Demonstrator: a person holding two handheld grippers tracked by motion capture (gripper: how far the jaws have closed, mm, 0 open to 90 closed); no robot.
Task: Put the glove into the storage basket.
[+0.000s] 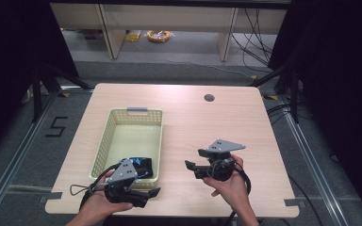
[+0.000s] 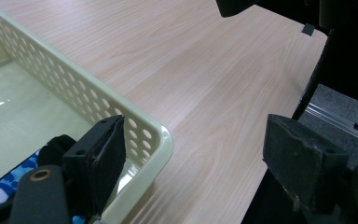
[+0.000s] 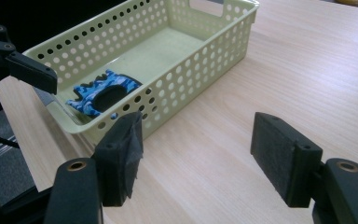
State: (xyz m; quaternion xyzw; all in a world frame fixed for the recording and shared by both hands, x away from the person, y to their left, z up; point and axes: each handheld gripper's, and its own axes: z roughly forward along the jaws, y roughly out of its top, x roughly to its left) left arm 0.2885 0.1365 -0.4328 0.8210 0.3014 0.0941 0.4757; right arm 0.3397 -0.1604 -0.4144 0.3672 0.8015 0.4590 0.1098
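On the left of the high view, our left claw (image 1: 147, 195) hovers at the near edge of the tabletop (image 1: 202, 127), just beside the near right corner of a pale green perforated basket (image 1: 104, 141). Its jaws are spread wide and hold nothing. In the left gripper view, one jaw sits over the inside of the basket's corner and the other hangs over the bare wood outside it.

Inside the basket, at its near end, lies a small flat item with a blue camouflage print (image 3: 100, 91) and a dark oval in its middle. It looks like soft fabric or thin padded material, though we cannot tell exactly what it is. We judge it light and limp, not fragile and not slippery, so it would likely sag when lifted by one edge. The best hold seems to be a pinch on its raised outer edge, reached from above, because the basket walls block a sideways approach.

Right of the basket, over open tabletop, our right claw (image 1: 192, 166) points left toward the basket. Its jaws are also spread wide and empty, well apart from the item.

A round cable hole (image 1: 209, 98) sits near the tabletop's far edge.
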